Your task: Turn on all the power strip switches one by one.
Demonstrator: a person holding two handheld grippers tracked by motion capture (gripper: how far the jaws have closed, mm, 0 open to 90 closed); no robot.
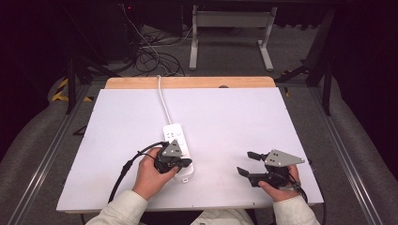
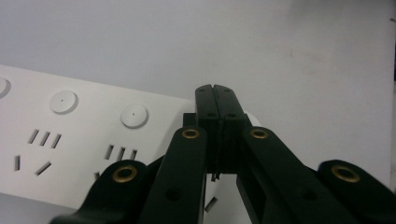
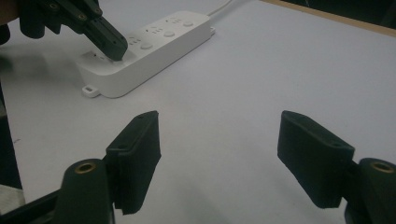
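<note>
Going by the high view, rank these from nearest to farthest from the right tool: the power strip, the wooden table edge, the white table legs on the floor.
1. Power strip: on the white board, to the left of the right tool.
2. Wooden table edge: along the board's far side.
3. White table legs: on the floor beyond the table.

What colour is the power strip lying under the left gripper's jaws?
White, cable included. The power strip shows best in the right gripper view, with the shut left gripper over it.

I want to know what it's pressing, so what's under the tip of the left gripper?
The white power strip lies under the shut left gripper, whose tip sits on the strip's top face among its round buttons. The exact spot beneath the tip is covered.
</note>
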